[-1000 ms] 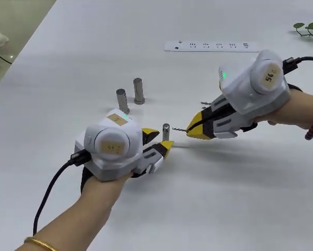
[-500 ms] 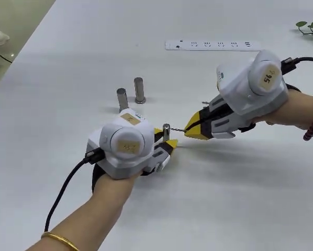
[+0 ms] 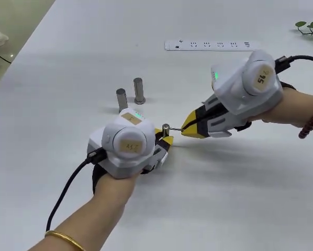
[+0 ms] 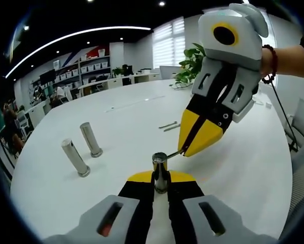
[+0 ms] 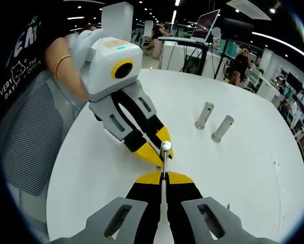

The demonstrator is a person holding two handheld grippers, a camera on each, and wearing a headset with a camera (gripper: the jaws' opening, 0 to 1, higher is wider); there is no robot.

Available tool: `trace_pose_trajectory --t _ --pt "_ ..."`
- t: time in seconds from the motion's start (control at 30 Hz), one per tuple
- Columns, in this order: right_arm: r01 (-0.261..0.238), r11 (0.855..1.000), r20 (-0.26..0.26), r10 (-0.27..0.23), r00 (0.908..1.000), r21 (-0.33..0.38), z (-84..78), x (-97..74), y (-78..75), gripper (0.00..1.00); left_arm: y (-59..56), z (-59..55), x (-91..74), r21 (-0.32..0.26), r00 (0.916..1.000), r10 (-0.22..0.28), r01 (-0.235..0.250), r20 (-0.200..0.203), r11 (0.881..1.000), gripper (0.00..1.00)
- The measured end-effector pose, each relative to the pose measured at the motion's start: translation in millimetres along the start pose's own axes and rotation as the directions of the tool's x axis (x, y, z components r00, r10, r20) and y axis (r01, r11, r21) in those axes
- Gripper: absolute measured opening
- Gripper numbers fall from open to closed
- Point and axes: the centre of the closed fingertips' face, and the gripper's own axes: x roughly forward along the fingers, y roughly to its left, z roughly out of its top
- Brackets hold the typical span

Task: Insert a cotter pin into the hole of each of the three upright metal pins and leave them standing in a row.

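White benchtop; left gripper clamped on nearest metal pin, right gripper pinching cotter pin, tip at that pin's head. Risk: off-axis push glances off hole, tipping pin. Beyond left jaws, two pins bare

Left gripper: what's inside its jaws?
One upright metal pin, clamped by the left gripper; the cotter pin in the right gripper reaches its top. Jaws cover its base.

1. A white table spans the frame.
2. A metal pin and its neighbour stand upright, side by side, left of centre; a third pin stands mid-frame.
3. A power strip lies flat at upper centre; loose cotter pins lie mid-frame in the left gripper view.
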Motion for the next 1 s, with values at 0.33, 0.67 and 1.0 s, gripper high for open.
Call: trace_pose_trajectory --t 0.33,0.67,1.0 --pt "-0.005 1.0 -0.014 0.004 0.9999 -0.03 3.5 0.6 -1.5 0.0 0.2 -0.4 0.0 -0.01 1.0 -0.001 0.001 0.001 1.0 0.05" --pt "-0.006 0.999 -0.025 0.005 0.9997 -0.047 6.1 2.6 -2.6 0.0 1.2 -0.1 0.3 -0.019 0.9999 0.005 -0.005 0.011 1.0 0.05" --pt "-0.016 0.998 -0.025 0.015 0.9996 -0.06 10.8 3.6 -1.7 0.0 1.3 -0.2 0.6 -0.013 0.9999 0.009 -0.009 0.011 1.0 0.05"
